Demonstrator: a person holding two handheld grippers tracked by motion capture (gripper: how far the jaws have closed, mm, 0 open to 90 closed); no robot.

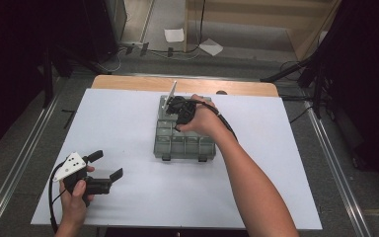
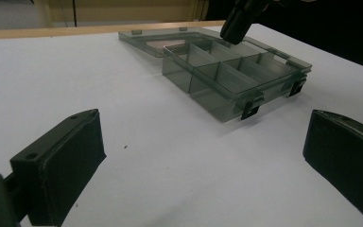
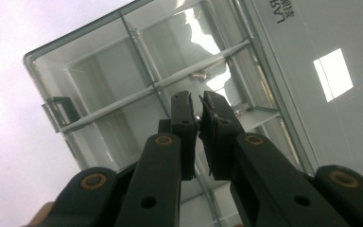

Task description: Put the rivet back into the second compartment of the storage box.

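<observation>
The compartment box (image 1: 185, 140) lies open mid-desk. Over its far compartments the right claw (image 3: 197, 109) is pinched nearly closed on something small, apparently a screw (image 3: 196, 118). Next, likely, lowering and releasing. Well apart from the box, the left claw (image 1: 107, 165) rests wide.

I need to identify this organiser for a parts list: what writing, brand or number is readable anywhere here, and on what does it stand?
"LAF": dark print on the open clear lid of the grey-tinted clear plastic compartment box, cut off by the top edge of the right gripper view; the last letter is uncertain.
Small characters beside it: too small and cropped to read.
No readable text in the high view or the left gripper view.
</observation>
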